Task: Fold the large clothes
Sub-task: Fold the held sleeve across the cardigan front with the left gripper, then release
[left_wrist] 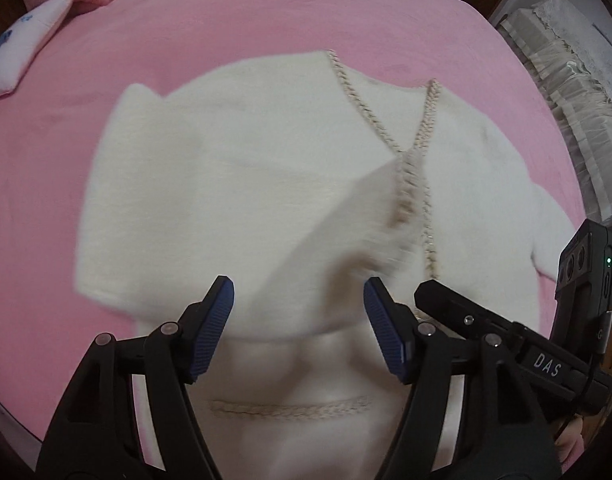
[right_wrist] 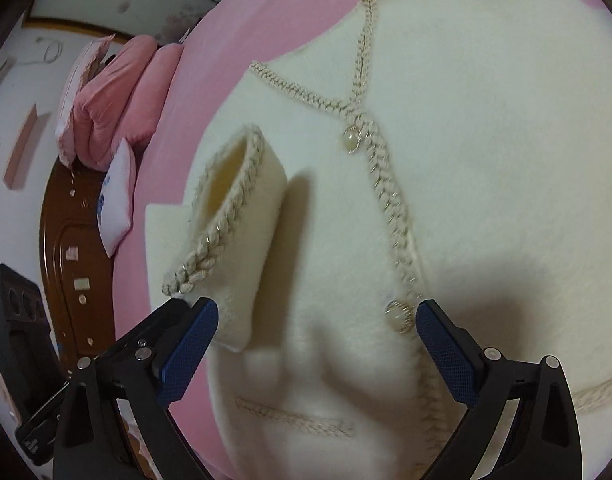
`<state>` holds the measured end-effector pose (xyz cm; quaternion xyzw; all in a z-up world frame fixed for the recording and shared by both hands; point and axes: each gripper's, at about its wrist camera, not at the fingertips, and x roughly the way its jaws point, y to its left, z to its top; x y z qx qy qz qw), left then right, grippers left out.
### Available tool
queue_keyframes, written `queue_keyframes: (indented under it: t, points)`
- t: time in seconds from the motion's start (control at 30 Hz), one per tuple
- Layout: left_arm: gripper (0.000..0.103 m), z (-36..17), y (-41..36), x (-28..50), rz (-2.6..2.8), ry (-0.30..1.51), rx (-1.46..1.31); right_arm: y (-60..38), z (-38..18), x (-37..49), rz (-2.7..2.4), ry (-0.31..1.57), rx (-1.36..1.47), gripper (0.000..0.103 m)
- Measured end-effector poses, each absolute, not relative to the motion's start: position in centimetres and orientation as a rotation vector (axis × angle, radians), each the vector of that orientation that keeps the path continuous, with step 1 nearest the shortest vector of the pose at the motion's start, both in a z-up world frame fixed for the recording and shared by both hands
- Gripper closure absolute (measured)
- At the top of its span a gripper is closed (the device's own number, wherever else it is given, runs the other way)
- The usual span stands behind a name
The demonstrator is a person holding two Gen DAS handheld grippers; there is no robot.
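Observation:
A cream fuzzy cardigan [left_wrist: 226, 184] with braided trim and pearl buttons lies flat on a pink bed; it also shows in the right wrist view [right_wrist: 485, 160]. One sleeve [right_wrist: 242, 216] is folded across its front, cuff up. My left gripper [left_wrist: 298, 320] is open and empty, just above the cardigan's lower front. My right gripper [right_wrist: 317, 344] is open and empty, hovering over the cardigan near a lower button [right_wrist: 399, 316]. The right gripper also shows at the right edge of the left wrist view [left_wrist: 505, 332].
The pink bedsheet [left_wrist: 266, 20] surrounds the cardigan. A white pillow with blue print [left_wrist: 22, 44] lies at the far left. Folded pink bedding [right_wrist: 118, 96] and a wooden headboard [right_wrist: 78, 264] stand beyond. A lace-covered object [left_wrist: 565, 64] stands beside the bed at right.

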<state>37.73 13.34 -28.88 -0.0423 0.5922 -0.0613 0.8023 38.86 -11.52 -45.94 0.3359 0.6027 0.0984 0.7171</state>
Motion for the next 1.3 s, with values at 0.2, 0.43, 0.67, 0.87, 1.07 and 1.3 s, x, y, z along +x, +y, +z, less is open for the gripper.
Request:
queue_keyframes:
  t: [0.2, 0.43, 0.67, 0.87, 1.07, 1.3]
  points:
    - [0.038, -29.8, 16.7, 37.9, -0.06, 1.305, -0.067, -7.7, -46.8, 38.8, 0.256, 1.349, 0.772, 0.003]
    - [0.037, -31.5, 20.7, 37.9, -0.001, 1.345, -0.115, -5.8, -47.7, 40.0, 0.18, 1.407, 0.661, 0.003]
    - [0.037, -31.3, 24.7, 36.6, 0.051, 1.361, -0.114, -4.0, -49.0, 38.9, 0.009, 1.49, 0.501, 0.067]
    - [0.037, -31.9, 26.4, 36.4, 0.08, 1.383, -0.124, -4.7, -46.9, 38.4, 0.038, 1.41, 0.527, 0.088]
    - [0.037, -33.3, 26.6, 37.4, 0.075, 1.399, -0.133, -2.5, -40.8, 40.5, 0.109, 1.242, 0.264, 0.09]
    - [0.036, -34.9, 26.3, 38.4, 0.133, 1.418, -0.025, -4.5, -34.0, 43.5, 0.03, 1.094, 0.033, 0.09]
